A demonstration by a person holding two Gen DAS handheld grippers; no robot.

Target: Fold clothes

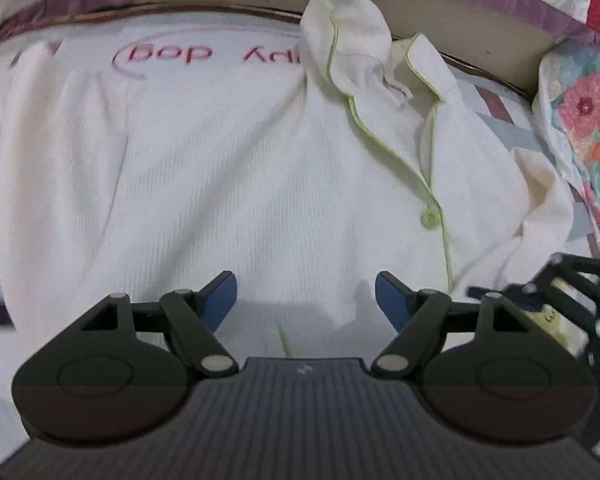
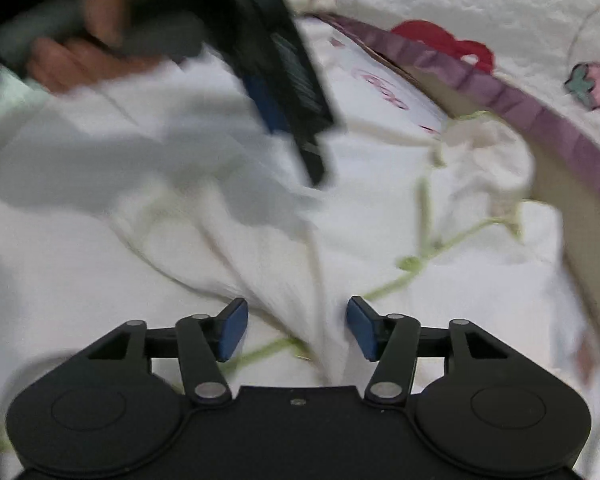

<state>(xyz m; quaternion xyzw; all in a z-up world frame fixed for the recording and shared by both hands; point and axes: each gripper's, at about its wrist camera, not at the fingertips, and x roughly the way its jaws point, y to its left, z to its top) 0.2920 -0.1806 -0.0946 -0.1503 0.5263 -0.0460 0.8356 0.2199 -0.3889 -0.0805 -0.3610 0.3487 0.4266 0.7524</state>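
While spread on the bed, shirt (image 1: pixel 228 168): seen lying flat.
Left gripper (image 1: pixel 306 300): held spread, nothing between.
Right gripper (image 2: pixel 297 328): spread, a shirt fold lies between, ungripped.

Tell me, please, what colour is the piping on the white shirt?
Light green piping, clearest in the left wrist view.
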